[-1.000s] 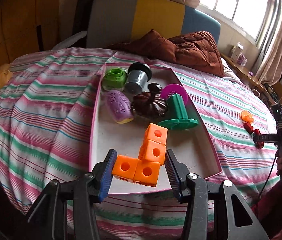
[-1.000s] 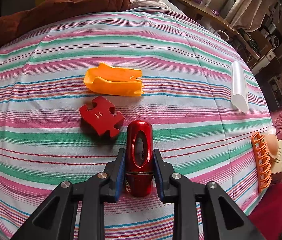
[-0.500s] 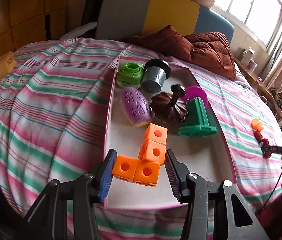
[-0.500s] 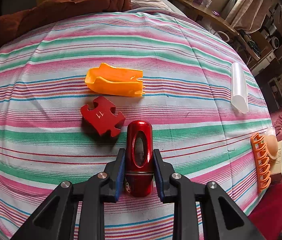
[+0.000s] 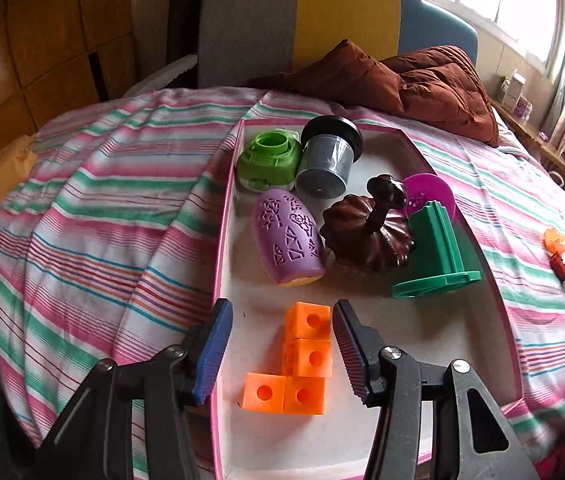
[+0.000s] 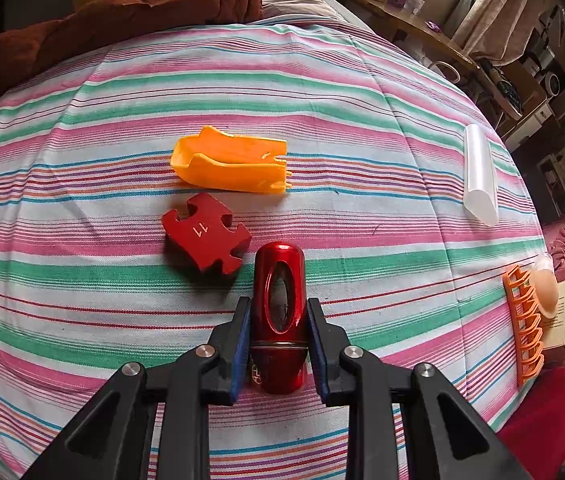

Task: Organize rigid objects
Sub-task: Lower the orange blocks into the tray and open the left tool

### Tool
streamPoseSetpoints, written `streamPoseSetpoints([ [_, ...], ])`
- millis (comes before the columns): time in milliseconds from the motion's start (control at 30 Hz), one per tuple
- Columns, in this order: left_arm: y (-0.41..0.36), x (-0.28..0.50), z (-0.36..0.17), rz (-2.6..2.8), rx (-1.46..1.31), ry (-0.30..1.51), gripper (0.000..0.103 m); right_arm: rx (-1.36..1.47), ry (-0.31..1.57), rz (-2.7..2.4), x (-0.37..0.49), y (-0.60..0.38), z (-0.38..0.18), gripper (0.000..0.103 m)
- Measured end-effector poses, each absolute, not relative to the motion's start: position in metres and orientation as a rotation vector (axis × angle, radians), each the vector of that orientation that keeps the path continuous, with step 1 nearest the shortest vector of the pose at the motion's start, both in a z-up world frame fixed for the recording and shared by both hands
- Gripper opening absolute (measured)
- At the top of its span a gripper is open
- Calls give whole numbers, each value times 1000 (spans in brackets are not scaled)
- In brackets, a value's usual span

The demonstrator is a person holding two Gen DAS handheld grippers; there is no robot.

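The left tool [image 5: 280, 344] has just opened – orange cube block [image 5: 296, 364] now released in the tray [image 5: 434, 172]; the right tool [image 6: 278, 344] grips the red capsule [image 6: 279, 316].

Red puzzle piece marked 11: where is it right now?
In the right wrist view, the red puzzle piece lies on the striped bedspread, left of centre, between the orange scoop and the red cylinder.

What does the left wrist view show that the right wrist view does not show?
Only the left wrist view: a pink-rimmed tray holding orange cubes, a purple shell and a green stand. Only the right wrist view: a red puzzle piece, an orange scoop and a red capsule clamped by the right hand-held gripper. Both: the striped bedsheet.
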State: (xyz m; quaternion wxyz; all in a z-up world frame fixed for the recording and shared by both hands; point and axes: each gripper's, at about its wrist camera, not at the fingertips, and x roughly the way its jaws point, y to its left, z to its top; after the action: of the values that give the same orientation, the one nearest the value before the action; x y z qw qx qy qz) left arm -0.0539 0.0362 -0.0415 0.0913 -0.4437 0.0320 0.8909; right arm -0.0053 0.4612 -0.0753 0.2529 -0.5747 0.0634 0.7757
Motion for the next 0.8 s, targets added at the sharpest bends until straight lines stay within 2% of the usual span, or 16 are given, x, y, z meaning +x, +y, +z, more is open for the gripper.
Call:
streamPoseSetpoints([
  [200,43,-45,-40,2699,-1261,189,53,-1562,164,2108,-6,460,-75,27],
  [800,28,-18,-27,2683,-1275,35,58,-1561,138,2106,-5,455,-75,27],
])
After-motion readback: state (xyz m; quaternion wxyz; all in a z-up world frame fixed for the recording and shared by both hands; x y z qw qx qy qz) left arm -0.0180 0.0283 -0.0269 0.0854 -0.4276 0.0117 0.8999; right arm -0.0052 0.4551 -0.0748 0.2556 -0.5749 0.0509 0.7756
